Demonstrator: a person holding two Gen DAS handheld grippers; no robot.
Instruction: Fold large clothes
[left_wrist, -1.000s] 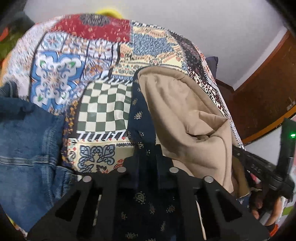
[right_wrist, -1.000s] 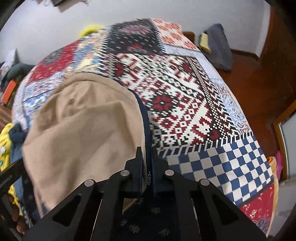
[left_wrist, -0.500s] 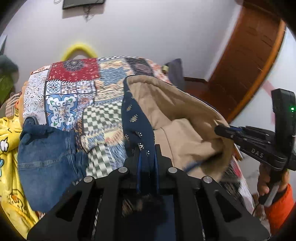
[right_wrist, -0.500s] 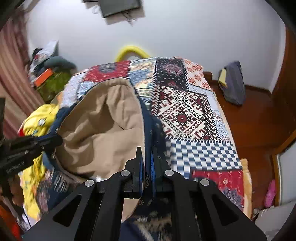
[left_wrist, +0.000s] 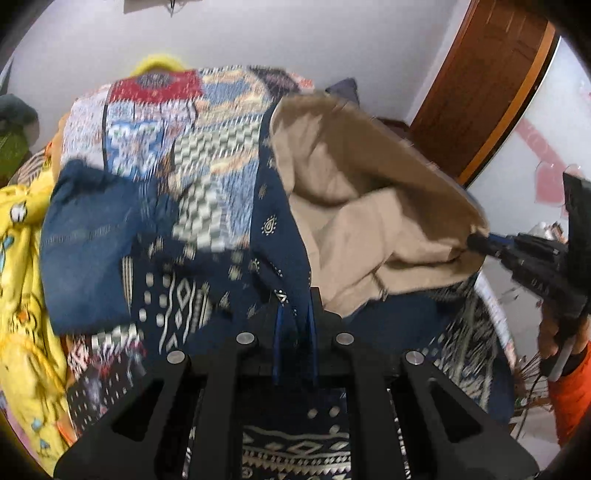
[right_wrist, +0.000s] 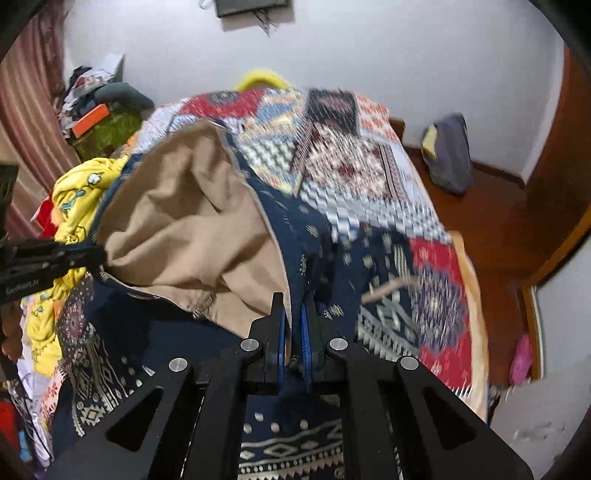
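A large navy garment (left_wrist: 273, 221) with pale printed motifs and a tan lining (left_wrist: 354, 206) hangs lifted above the patchwork bed. My left gripper (left_wrist: 294, 295) is shut on its navy edge. My right gripper (right_wrist: 294, 299) is shut on the same edge further along, and shows in the left wrist view (left_wrist: 476, 242) at the right, pinching the tan side. The tan lining (right_wrist: 184, 221) sags open like a pouch between the two. The left gripper (right_wrist: 99, 254) pokes in from the left of the right wrist view. The garment's lower part (right_wrist: 295, 450) drapes under both grippers.
The patchwork bedspread (right_wrist: 354, 162) covers the bed. Blue jeans (left_wrist: 92, 240) and a yellow printed cloth (left_wrist: 18, 258) lie at the bed's left side. A wooden door (left_wrist: 480, 92) and wooden floor (right_wrist: 480, 221) are on the right, with a grey bag (right_wrist: 448, 151) by the wall.
Both grippers have pulled back and risen with the garment, lifting it off the bed; more wall and room shows, and the tan lining now sags open between them.
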